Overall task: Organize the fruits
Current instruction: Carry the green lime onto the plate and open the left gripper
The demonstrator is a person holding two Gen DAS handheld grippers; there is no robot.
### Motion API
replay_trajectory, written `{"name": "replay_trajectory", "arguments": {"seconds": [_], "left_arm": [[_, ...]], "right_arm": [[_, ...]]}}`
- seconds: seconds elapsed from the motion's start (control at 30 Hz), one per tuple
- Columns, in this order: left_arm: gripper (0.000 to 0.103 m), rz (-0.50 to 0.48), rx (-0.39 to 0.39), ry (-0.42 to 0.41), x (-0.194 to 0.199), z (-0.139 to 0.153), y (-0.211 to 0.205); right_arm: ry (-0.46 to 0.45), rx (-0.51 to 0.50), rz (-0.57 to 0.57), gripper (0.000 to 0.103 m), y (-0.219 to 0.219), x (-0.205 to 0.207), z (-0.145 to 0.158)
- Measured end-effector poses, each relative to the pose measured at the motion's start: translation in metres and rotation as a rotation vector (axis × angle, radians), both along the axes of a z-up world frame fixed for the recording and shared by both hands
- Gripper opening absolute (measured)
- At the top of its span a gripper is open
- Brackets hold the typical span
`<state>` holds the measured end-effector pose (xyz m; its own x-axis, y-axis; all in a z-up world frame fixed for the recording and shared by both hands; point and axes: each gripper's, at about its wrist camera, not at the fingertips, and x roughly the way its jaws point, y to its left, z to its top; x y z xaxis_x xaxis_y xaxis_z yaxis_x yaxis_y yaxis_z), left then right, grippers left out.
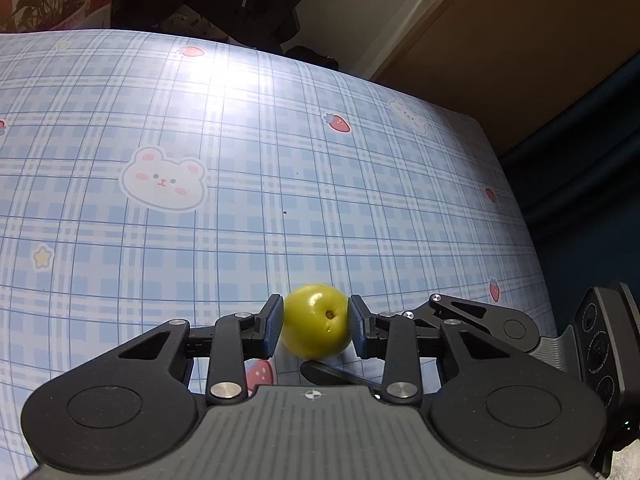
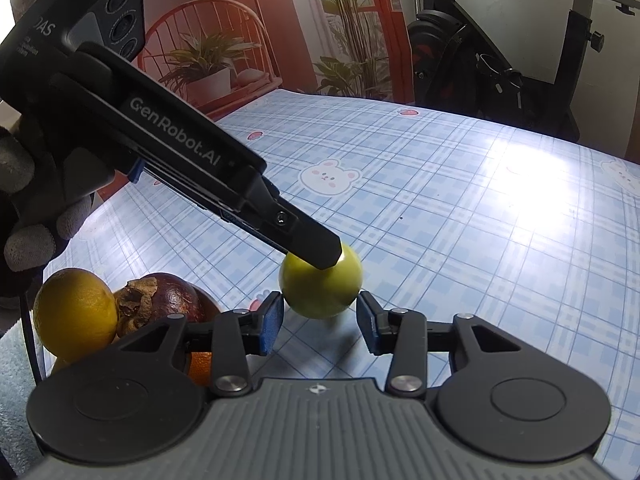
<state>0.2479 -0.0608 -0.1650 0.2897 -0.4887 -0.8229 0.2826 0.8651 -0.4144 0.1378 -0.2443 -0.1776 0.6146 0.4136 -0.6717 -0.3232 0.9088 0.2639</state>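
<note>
A green round fruit [image 1: 315, 322] sits between the pads of my left gripper [image 1: 315, 326], which is shut on it just above the checked tablecloth. In the right wrist view the same green fruit [image 2: 320, 290] has the left gripper's finger [image 2: 316, 246] over its top. My right gripper [image 2: 320, 322] is open and empty, with its fingertips just in front of the fruit on either side. A yellow lemon [image 2: 74, 316], a dark purple mangosteen [image 2: 172, 300] and part of an orange [image 2: 200, 368] lie together at the lower left.
The table carries a blue plaid cloth [image 1: 240, 160] with bear and strawberry prints. Its right edge [image 1: 516, 208] drops to a dark floor. An exercise bike [image 2: 500, 60] and potted plants [image 2: 208, 64] stand beyond the far edge. The right gripper's body [image 1: 600, 340] shows at the right.
</note>
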Motion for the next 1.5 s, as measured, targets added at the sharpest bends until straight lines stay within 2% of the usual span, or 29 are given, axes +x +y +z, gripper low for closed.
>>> {"name": "replay_trajectory", "arguments": {"seconds": [0.43,0.7,1.0,1.2,1.5], "left_arm": [[0.037,0.001,-0.028,-0.076,-0.038,0.048,0.011],[0.037,0.005,-0.053,-0.128,-0.078,0.074,0.021],[0.037,0.043,-0.093,-0.136,-0.137,0.080,0.039],[0.037,0.046,-0.076,-0.146,-0.176,0.082,0.045],[0.037,0.024,-0.044,-0.152,-0.209,0.074,0.052]], "right_arm": [[-0.057,-0.031,0.013,0.043,0.012,-0.025,0.042],[-0.092,-0.045,0.025,0.043,0.024,-0.052,0.067],[-0.097,-0.078,0.074,0.043,0.052,-0.092,0.080],[-0.089,-0.094,0.098,0.043,0.069,-0.120,0.080],[-0.058,-0.106,0.126,0.043,0.087,-0.153,0.075]]}}
